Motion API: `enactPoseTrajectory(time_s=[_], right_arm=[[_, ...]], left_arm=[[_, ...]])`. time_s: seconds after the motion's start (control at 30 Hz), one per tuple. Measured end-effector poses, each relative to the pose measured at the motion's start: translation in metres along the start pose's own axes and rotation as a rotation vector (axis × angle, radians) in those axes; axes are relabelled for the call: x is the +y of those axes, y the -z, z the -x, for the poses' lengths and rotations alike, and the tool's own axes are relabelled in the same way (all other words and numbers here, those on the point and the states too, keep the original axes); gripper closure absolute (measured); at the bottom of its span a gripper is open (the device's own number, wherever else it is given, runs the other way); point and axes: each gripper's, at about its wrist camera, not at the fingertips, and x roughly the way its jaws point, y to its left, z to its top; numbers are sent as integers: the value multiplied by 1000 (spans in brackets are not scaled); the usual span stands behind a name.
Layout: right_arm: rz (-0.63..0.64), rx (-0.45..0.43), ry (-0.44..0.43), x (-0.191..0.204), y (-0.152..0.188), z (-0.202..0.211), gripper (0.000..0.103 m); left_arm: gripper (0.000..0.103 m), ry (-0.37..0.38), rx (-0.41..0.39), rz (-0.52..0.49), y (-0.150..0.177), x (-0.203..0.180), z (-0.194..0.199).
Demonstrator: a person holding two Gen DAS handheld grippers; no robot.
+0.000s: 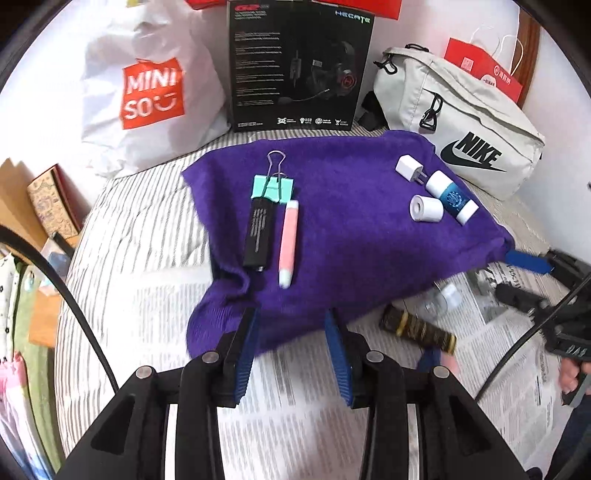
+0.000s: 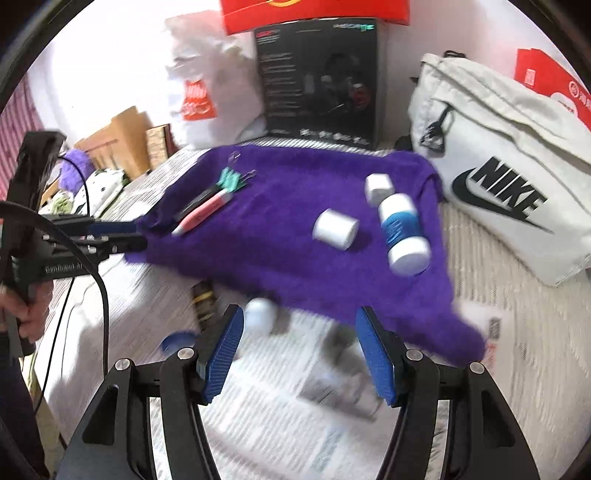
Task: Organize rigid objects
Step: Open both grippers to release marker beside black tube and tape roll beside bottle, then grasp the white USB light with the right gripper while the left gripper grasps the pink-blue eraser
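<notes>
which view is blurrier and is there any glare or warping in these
The right wrist view is blurrier: the purple cloth, blue-and-white bottle and newspaper smear. The left wrist view is sharper on the pink pen and binder clip, soft only near its lower edge. Both show fisheye bending with dark round corners, and the white wall washes out bright at the top of each.

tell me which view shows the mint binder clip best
The left wrist view: the mint binder clip lies sharp and near-overhead on the purple towel, wire handles clear. The right wrist view shows it small, blurred and side-on.
</notes>
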Motion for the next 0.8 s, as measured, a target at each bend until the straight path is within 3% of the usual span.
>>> enactPoseTrajectory(time_s=[0.1, 0.23, 0.5, 0.8], right_arm=[[3, 18, -13, 10, 10, -13, 43], [3, 33, 10, 14, 15, -30, 55], [-1, 42, 9, 20, 10, -46, 57], [15, 52, 28, 34, 5, -54, 57]], left_arm=[[67, 4, -5, 39, 19, 4, 11], [67, 12, 18, 71, 40, 6, 11], [67, 33, 34, 135, 66, 17, 8], [65, 47, 26, 135, 70, 22, 9]])
